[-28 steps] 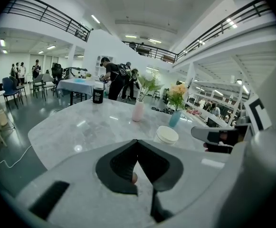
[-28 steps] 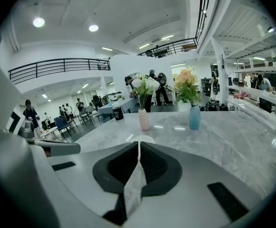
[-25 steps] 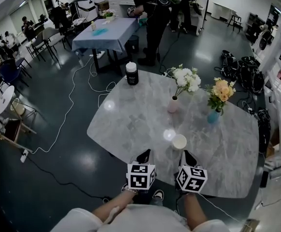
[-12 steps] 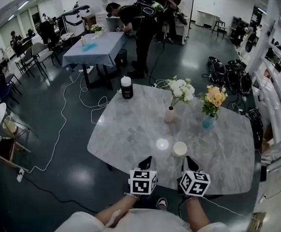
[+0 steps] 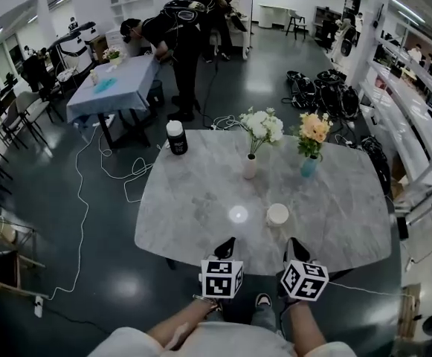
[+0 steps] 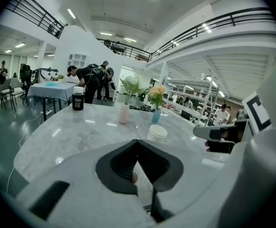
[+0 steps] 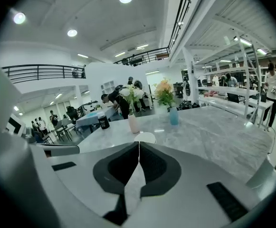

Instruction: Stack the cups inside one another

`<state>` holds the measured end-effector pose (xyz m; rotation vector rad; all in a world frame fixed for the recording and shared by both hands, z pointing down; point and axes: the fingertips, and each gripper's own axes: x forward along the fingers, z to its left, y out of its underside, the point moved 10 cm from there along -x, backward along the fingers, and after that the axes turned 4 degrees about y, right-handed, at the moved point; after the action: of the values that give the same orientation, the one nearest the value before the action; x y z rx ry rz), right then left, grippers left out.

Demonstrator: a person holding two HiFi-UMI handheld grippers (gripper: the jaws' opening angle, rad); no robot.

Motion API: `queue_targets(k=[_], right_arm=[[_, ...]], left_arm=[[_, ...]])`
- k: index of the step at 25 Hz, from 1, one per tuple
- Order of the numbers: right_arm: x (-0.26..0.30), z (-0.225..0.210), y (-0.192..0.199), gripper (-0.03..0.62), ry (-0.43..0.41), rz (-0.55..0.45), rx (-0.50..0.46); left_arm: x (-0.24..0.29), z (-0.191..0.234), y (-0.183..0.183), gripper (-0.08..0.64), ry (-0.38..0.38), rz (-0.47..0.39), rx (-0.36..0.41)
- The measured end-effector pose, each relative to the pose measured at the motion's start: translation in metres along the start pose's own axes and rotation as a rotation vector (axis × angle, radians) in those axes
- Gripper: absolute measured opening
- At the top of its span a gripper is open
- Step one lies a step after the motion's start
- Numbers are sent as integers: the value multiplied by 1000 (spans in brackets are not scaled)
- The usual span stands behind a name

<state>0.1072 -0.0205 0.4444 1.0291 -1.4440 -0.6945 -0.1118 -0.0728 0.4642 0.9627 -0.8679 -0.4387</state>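
A grey marble table [image 5: 193, 199] fills the middle. At its near edge the left gripper [image 5: 226, 244] and right gripper [image 5: 296, 244] hover side by side, both clenched on nothing. Just beyond them stands a white cup [image 5: 277, 214], possibly several nested.

Head down, others ~level; share cup [image 5: 277, 214].

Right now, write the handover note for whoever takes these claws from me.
Left claw: shut, empty, over the near edge of the table.
Right claw: shut, empty, alongside it.
Cups: only one white cup shows, upright on the table just ahead of the right claw. Whether others sit nested inside it cannot be told.
Done: possibly the stacking, as no loose cup is in sight.
Left: check the cup for nested ones, then look for strays.
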Motion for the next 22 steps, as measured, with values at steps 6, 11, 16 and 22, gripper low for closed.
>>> queue_targets(k=[6,11,16,22], right_arm=[[-30,6,19,11,79,2,63],[-50,5,23,11,101,-6,65],[-55,-6,20,11,99,-15,61],[-56,-14,23,11,65,-19,52]], left_arm=[[-8,3,3,-5,75,33,29],[-11,-5,10,-5,100,47,15],[-6,-21,14,-5,108,57,21],[-3,-39,17,-5,101,49,41]])
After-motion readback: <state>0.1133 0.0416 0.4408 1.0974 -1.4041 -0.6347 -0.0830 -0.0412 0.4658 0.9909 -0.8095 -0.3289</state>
